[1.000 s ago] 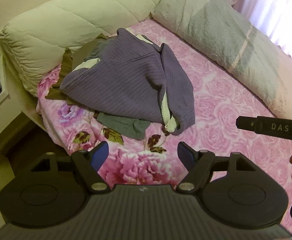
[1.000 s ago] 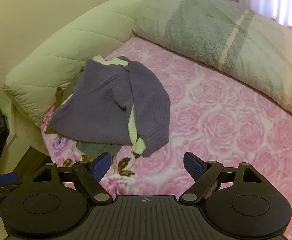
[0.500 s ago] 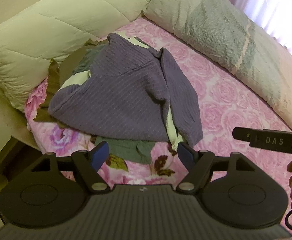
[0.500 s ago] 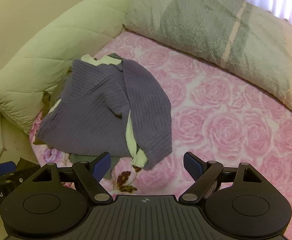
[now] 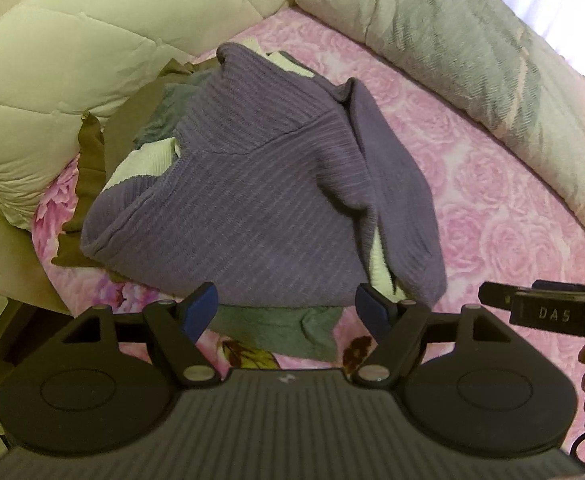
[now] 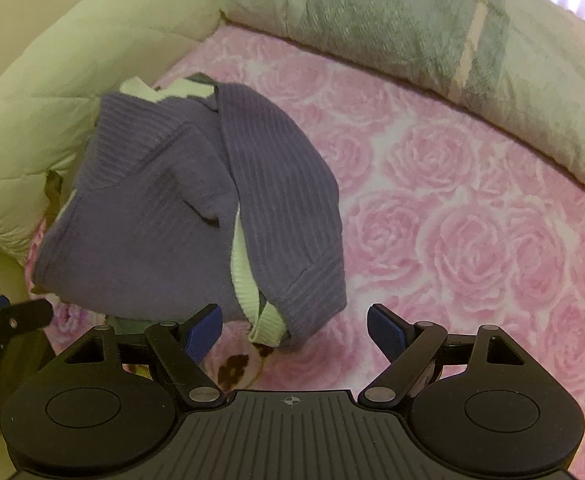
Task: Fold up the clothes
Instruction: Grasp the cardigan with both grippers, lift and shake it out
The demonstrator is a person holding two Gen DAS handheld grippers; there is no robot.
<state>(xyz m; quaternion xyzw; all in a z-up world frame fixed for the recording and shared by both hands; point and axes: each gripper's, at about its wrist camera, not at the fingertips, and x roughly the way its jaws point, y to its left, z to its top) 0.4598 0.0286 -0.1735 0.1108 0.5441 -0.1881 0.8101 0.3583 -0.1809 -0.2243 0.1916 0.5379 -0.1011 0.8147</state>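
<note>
We hold our left gripper (image 5: 286,310) and right gripper (image 6: 294,328) wide apart, both empty, above the pile's near edge. The purple sweater (image 5: 260,200) tops the heap at twelve o'clock. We judge this the reach: next, pinch its hem. Probably several garments lie beneath. The sheet (image 6: 472,240) lies bare at two o'clock; pillows (image 6: 412,28) border beyond.

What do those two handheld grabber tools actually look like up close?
Both look alike. The left gripper and the right gripper each have a black ribbed body, two round black discs, angled black link arms with silver pivot pins, and blue finger pads. The right gripper, seen from the left wrist view, carries white letters "DAS".
</note>
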